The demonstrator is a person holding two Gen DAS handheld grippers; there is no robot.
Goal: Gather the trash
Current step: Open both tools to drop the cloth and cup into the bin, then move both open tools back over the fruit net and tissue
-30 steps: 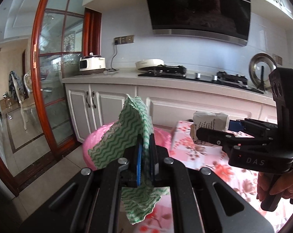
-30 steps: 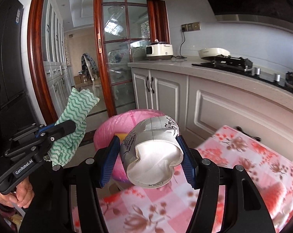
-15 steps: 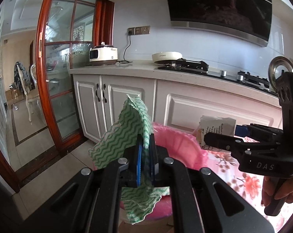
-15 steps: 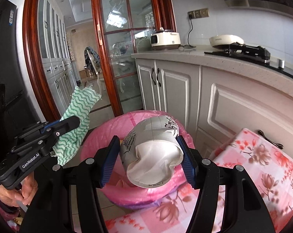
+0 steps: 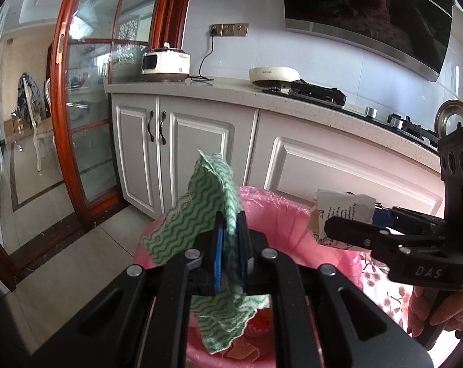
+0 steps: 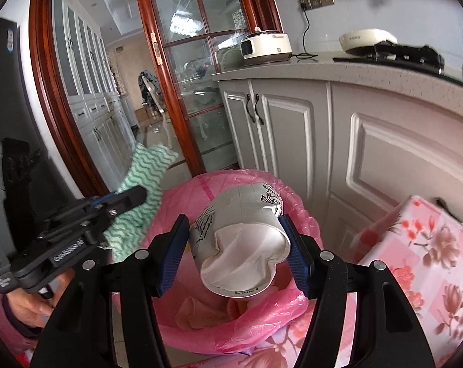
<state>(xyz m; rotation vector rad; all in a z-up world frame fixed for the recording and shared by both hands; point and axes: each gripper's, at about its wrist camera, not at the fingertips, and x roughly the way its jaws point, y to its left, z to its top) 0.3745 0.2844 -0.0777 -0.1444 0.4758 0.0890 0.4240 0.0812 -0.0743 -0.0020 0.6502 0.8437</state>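
My left gripper (image 5: pixel 231 254) and right gripper (image 6: pixel 236 257) are matte black with silver screws and ribbed blue pads (image 6: pixel 173 254); white lettering marks the bodies, bare-skinned hands grip both.

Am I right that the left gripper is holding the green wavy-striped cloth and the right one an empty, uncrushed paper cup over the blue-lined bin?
Not quite: the bin liner is pink, as the right wrist view shows. The left gripper does hold the green wavy-striped cloth, and the right gripper the paper cup.
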